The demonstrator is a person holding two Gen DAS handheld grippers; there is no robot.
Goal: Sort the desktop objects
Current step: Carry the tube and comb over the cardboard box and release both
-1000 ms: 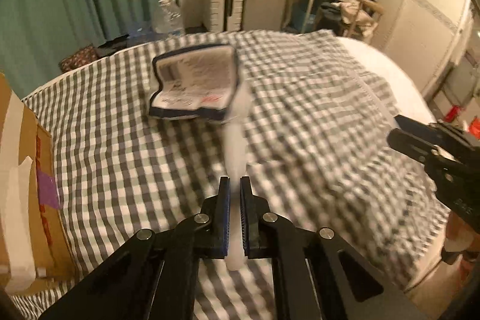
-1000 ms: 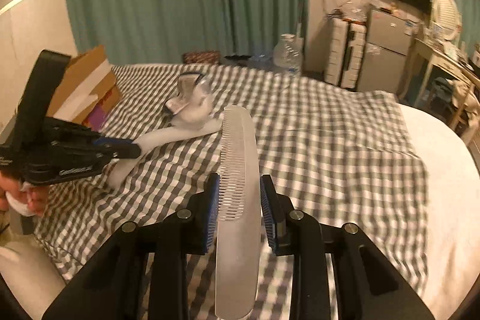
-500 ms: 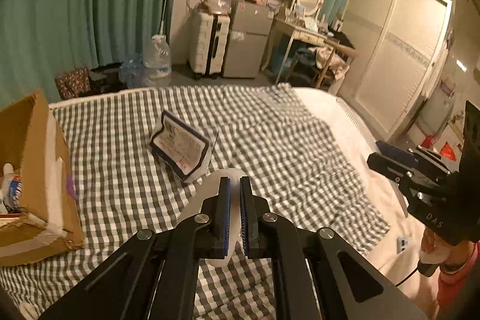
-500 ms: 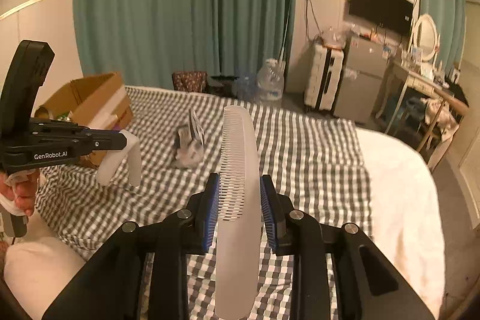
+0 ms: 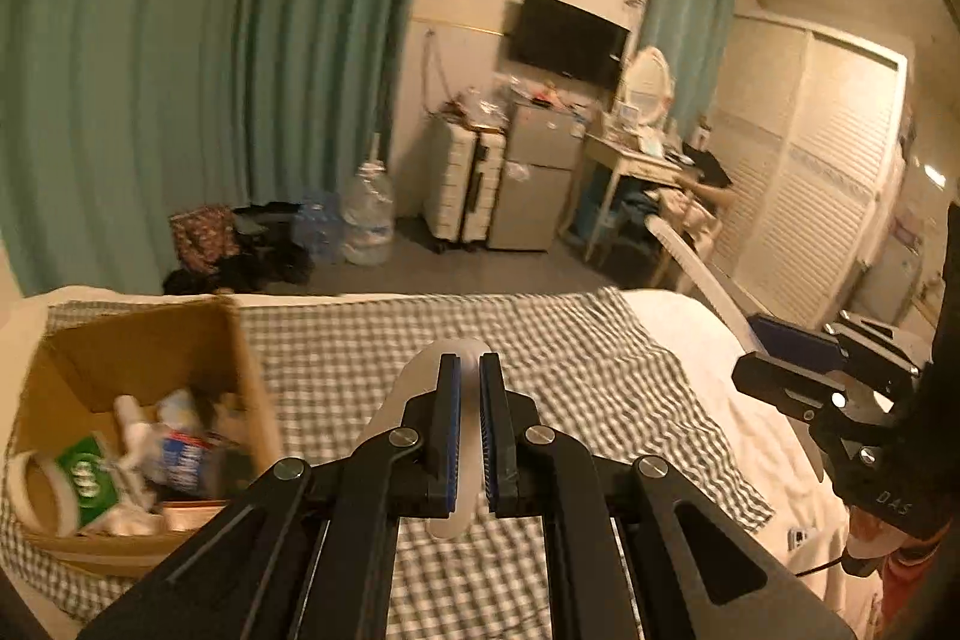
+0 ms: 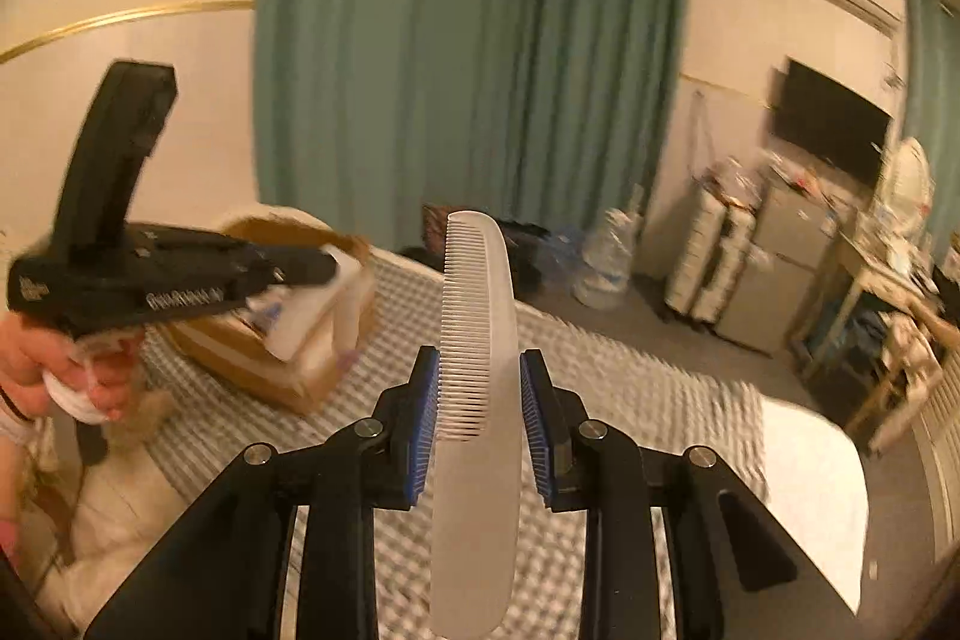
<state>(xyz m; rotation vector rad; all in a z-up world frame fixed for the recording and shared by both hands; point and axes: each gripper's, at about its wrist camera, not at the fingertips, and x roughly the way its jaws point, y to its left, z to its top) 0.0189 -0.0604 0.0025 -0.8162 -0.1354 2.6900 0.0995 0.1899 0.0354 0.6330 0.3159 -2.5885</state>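
Above the checked bed cover (image 5: 540, 352), two claws: left claw (image 5: 470, 370) pinching one white curved plastic piece (image 5: 420, 370), right claw (image 6: 480, 382) pinching one white comb (image 6: 480, 340). Only the left wrist view looks into the single cardboard box (image 5: 144, 340), showing jumbled packets and a tape roll; the right wrist view shows its outside and the gripping hand (image 6: 54, 370)

Left black two-finger gripper (image 5: 470, 388): matte angular linkage arms, round silver screws at the pivots, blue ribbed pads (image 5: 450, 424) on the inner finger faces. Right black two-finger gripper (image 6: 478, 388): same construction, same blue pads (image 6: 422, 424). White lettering along the left unit's side; upright black handle block on top.
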